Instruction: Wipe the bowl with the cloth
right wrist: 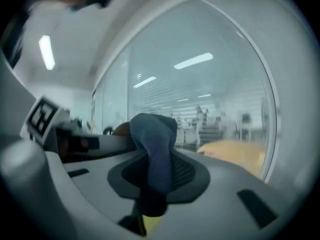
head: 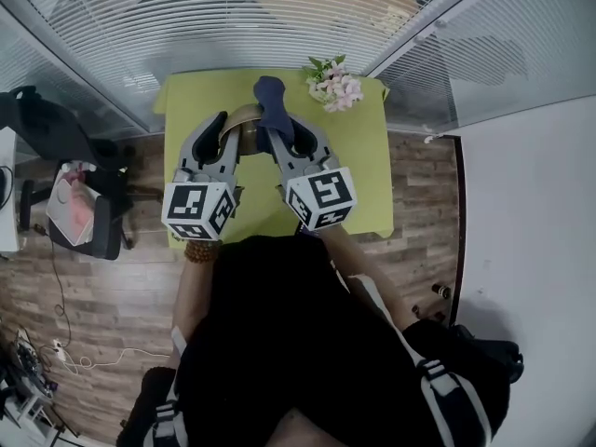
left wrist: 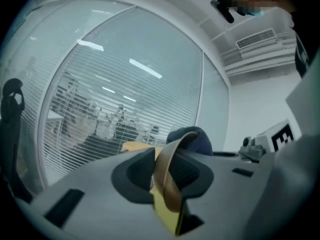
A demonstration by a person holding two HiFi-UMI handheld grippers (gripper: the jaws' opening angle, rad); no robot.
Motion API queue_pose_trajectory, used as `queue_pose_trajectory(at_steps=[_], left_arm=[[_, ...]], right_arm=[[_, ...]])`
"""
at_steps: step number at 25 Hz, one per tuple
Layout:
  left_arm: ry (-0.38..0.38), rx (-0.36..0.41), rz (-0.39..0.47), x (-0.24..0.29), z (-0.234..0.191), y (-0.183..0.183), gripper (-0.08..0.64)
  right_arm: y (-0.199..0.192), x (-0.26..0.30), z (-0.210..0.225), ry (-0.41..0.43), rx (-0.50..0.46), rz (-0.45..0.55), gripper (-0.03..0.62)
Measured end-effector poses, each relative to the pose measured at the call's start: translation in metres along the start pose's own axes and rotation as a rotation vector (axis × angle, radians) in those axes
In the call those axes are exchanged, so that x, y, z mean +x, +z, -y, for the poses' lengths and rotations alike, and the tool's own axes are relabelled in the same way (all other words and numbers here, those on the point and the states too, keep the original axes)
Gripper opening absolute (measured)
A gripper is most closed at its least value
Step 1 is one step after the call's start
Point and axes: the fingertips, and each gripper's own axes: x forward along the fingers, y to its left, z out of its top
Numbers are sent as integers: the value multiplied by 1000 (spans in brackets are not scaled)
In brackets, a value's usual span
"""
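Two tools meet over the far half of a lime-green counter (head: 365, 180), each with something in its jaws; the left tool (head: 228, 130) is pinching the rim of a brown, gold-toned bowl (head: 244, 117); in the left gripper view that thin rim (left wrist: 169, 170) runs edge-on between the dark pads with a pad close against each face of it, so the bowl is tipped rather than sitting flat. The right tool (head: 282, 130) is pressed onto a dark blue cloth (head: 271, 101); in the right gripper view the fabric hangs down through the jaws, bunches above them, and trails a loose end below the pads. The cloth stands just beside the bowl on its right side and looks to be touching it; whether any of the fabric reaches inside cannot be told; nor can the bowl's inside be seen from any view. A small bunch of pink and white flowers (head: 333, 84) lies at the counter's far right corner, apart from both tools. Left of the counter is a dark chair (head: 51, 133) with a pink bag (head: 73, 203) on it; the floor is wood-patterned, and slatted blinds cover the glass walls behind.
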Motion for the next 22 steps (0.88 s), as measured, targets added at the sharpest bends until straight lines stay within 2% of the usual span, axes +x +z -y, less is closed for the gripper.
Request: queue_pose_trajectory(at_steps=[2, 3, 4, 5, 7, 9, 10, 13, 15, 19, 20, 22], left_arm=[[-61, 54, -84, 3, 1, -15, 75], [-81, 98, -124, 6, 2, -22, 76], [-94, 122, -152, 7, 3, -26, 77], [-103, 112, -164, 9, 5, -26, 54], [-115, 26, -142, 8, 10, -19, 40], [-107, -37, -87, 5, 12, -5, 40], [-98, -55, -58, 4, 12, 1, 40], [-92, -128, 10, 4, 12, 14, 40], [-105, -215, 44, 2, 9, 18, 48], [-148, -435, 104, -3, 6, 19, 55], [-164, -509, 122, -4, 4, 18, 57], [-198, -700, 170, -5, 0, 16, 58]], right_arm=[[16, -7, -11, -1, -408, 14, 66], [21, -10, -18, 6, -554, 22, 66], [26, -13, -25, 6, -663, 37, 66], [29, -15, -30, -1, -742, 68, 66], [38, -20, -34, -27, -814, 142, 65], [45, -23, -32, -57, -780, 198, 66], [48, -23, -29, -72, -714, 218, 66], [58, -24, -20, -109, -397, 303, 79], [62, -25, -19, -120, -293, 340, 81], [56, -27, -18, -88, -208, 332, 81], [55, -28, -17, -75, -171, 331, 81], [52, -26, -15, -45, -31, 335, 76]])
